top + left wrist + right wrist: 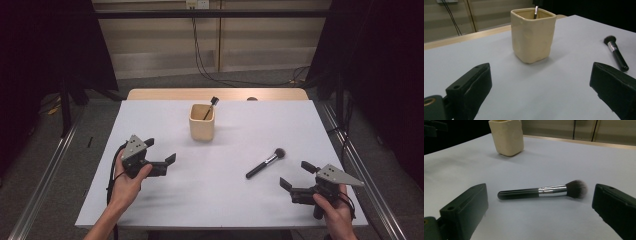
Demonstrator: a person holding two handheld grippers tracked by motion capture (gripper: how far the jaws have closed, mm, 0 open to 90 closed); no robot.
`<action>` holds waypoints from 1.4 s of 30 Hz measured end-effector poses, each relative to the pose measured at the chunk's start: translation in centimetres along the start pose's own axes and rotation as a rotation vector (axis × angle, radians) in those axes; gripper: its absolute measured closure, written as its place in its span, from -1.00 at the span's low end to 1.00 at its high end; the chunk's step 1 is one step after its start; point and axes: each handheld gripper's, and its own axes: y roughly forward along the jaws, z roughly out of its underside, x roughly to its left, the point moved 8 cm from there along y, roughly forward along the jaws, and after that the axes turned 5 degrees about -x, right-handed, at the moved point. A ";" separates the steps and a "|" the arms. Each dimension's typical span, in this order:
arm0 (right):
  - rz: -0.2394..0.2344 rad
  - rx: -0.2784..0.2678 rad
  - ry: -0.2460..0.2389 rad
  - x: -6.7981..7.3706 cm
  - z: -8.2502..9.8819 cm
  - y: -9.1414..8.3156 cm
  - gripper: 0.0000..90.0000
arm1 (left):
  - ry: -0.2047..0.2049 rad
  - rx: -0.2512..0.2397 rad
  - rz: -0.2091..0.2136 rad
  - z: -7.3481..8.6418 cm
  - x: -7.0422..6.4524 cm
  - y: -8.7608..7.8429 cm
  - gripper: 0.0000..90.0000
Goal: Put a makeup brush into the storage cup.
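Makeup brush [265, 163] lies flat on the white tabletop [165, 200], just ahead of the right hand-held gripper [293, 176], whose jaws stand wide apart with nothing between them. In the right gripper view the brush [541, 191] lies crosswise in the gap between the two black jaws but beyond their tips, handle to one side and bristle head to the other, untouched.

The left hand-held gripper [160, 151] hovers low over the tabletop's near left part, also fully open and empty, aimed toward the cream cup [202, 122] that stands upright near the middle-far part of the tabletop, well apart from it. A thin brush [210, 106] already leans inside that cup.

I judge the step to be the approach for picking up the loose brush, most likely to stand it in the cup beside the other. The next move calls for pushing the right hand-held gripper forward and down until the jaws straddle the handle, then closing across its narrow width; the round handle could roll away if a jaw nudges it first.

The high view gives the whole layout and both hands. The left gripper view shows the cup's [533, 35] dented walls up close, with the brush [616, 53] off to the side.
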 end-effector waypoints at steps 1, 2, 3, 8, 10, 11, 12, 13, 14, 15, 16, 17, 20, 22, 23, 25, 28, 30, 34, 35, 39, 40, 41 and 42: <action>0.000 0.000 0.000 0.0 0.0 0.0 -1.00 | 0.005 0.000 -0.009 0.1 0.0 -0.3 -0.91; 0.001 0.000 0.000 0.0 0.0 0.0 -1.00 | 0.011 0.004 -0.015 0.2 0.0 -0.6 -0.91; 0.002 0.000 0.000 0.0 0.0 0.0 -1.00 | 0.003 0.003 -0.013 0.3 0.0 -0.8 -0.91; 0.001 0.001 -0.001 0.0 0.0 0.0 -1.00 | -0.008 -0.009 -0.021 0.6 -0.1 -2.0 -0.91; 0.001 0.000 -0.001 0.0 0.0 0.0 -1.00 | -0.020 -0.019 -0.024 0.7 -0.2 -2.5 -0.91; 0.001 0.001 -0.001 0.0 0.0 0.0 -1.00 | -0.021 -0.021 -0.026 0.8 -0.2 -2.8 -0.91; 0.002 0.001 0.000 0.0 0.0 0.0 -1.00 | -0.015 -0.022 -0.031 0.9 -0.2 -3.1 -0.91; 0.002 0.001 0.000 0.0 0.0 0.0 -1.00 | -0.010 -0.025 -0.036 0.9 -0.2 -3.4 -0.91; 0.002 0.001 0.000 0.0 0.0 0.0 -1.00 | -0.001 -0.020 -0.040 1.0 -0.2 -3.6 -0.91; 0.004 -0.001 0.002 0.0 0.0 0.0 -1.00 | -0.003 -0.019 -0.042 1.1 -0.3 -3.8 -0.91; 0.003 0.001 0.000 0.0 0.0 0.0 -1.00 | -0.003 -0.022 -0.043 1.2 -0.4 -4.1 -0.91; 0.003 0.000 0.001 0.0 0.0 0.0 -1.00 | -0.001 -0.019 -0.046 1.3 -0.5 -4.3 -0.91; 0.004 0.000 0.002 0.0 0.0 0.0 -1.00 | -0.004 -0.025 -0.045 1.6 -0.8 -4.9 -0.91; 0.003 0.001 0.002 0.0 0.0 0.0 -1.00 | -0.016 -0.025 -0.055 1.7 -0.7 -5.4 -0.91; 0.003 0.002 0.001 0.0 0.0 0.0 -1.00 | -0.023 -0.027 -0.062 1.7 -0.6 -5.6 -0.91; 0.002 0.003 0.002 0.0 0.0 0.1 -1.00 | -0.035 -0.031 -0.073 1.9 -0.5 -6.0 -0.91; 0.004 0.001 0.003 0.0 0.0 0.2 -1.00 | -0.036 -0.025 -0.077 2.3 -0.6 -6.4 -0.91; 0.006 0.001 0.001 0.0 0.0 0.2 -1.00 | -0.031 -0.022 -0.073 2.5 -0.8 -6.7 -0.91; 0.012 -0.001 0.011 0.0 -0.1 0.1 -1.00 | -0.038 -0.019 -0.069 3.2 -1.0 -7.2 -0.91; 0.013 0.001 0.009 -0.1 -0.1 0.1 -1.00 | -0.037 -0.012 -0.063 3.3 -1.0 -7.3 -0.91; 0.014 0.002 0.006 -0.1 -0.1 0.2 -1.00 | -0.032 -0.004 -0.078 3.6 -1.0 -7.8 -0.91; 0.015 0.000 0.008 -0.1 -0.1 0.2 -1.00 | -0.021 -0.005 -0.094 3.7 -1.1 -8.0 -0.90; 0.016 0.001 0.007 -0.1 0.0 0.1 -1.00 | -0.009 0.000 -0.096 3.7 -1.2 -8.3 -0.90; 0.018 -0.001 0.009 -0.1 -0.1 0.1 -1.00 | -0.011 -0.001 -0.091 3.7 -1.3 -8.6 -0.90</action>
